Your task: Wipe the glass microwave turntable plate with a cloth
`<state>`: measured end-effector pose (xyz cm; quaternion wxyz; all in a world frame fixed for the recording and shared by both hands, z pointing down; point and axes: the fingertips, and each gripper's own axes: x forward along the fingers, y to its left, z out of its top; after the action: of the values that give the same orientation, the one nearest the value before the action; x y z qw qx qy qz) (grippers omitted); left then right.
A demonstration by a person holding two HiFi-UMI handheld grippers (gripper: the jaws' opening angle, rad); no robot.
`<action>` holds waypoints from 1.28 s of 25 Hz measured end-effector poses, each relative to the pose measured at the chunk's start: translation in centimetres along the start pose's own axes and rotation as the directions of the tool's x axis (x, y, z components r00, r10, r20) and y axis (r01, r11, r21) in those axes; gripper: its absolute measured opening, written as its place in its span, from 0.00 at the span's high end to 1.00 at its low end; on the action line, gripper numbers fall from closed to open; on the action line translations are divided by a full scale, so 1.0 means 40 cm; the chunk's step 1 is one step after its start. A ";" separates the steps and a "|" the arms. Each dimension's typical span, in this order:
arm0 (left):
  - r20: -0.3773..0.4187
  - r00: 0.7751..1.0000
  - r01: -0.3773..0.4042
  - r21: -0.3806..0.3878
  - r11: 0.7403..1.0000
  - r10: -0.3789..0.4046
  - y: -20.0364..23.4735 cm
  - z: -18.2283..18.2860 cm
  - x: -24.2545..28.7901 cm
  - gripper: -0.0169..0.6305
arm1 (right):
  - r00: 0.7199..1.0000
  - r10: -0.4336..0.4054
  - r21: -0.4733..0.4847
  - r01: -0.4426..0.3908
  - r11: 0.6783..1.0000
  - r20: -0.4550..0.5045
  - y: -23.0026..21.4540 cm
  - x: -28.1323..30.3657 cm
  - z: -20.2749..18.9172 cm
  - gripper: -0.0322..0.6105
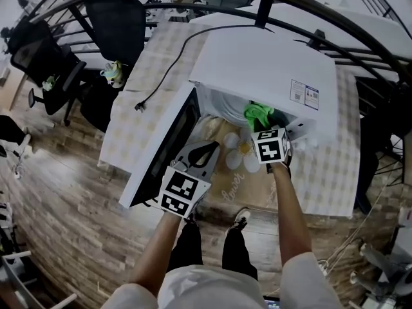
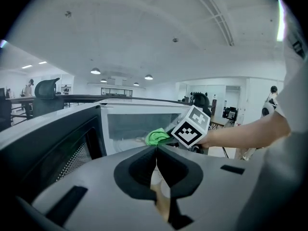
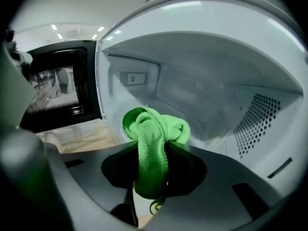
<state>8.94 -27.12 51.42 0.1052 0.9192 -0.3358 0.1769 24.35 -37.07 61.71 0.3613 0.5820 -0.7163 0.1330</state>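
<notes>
The white microwave (image 1: 264,63) stands with its door (image 1: 164,150) swung open to the left. My right gripper (image 1: 262,126) is at the mouth of the cavity, shut on a bunched green cloth (image 1: 259,114). In the right gripper view the cloth (image 3: 153,148) hangs between the jaws, in front of the pale cavity (image 3: 202,105). I cannot make out the glass turntable plate in any view. My left gripper (image 1: 214,145) is lower and nearer me, beside the door, shut with nothing held. From the left gripper view, the cloth (image 2: 156,136) and the right gripper (image 2: 166,137) show ahead.
The microwave sits on a table with a checked cover (image 1: 129,127) and a flower-print mat (image 1: 238,153) in front. A black power cord (image 1: 161,82) trails left across the table. Office chairs (image 1: 112,18) stand behind on the wooden floor.
</notes>
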 end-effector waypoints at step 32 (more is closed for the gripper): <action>-0.049 0.998 0.033 -0.022 0.999 -0.034 -0.002 -0.068 0.012 0.95 | 0.971 -0.239 -0.058 0.240 0.969 0.028 -0.112 0.189 0.107 0.75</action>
<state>8.65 -26.48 54.09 0.1259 0.9189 -0.3196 0.1943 26.51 -46.54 62.74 0.3846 0.6543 -0.6483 0.0606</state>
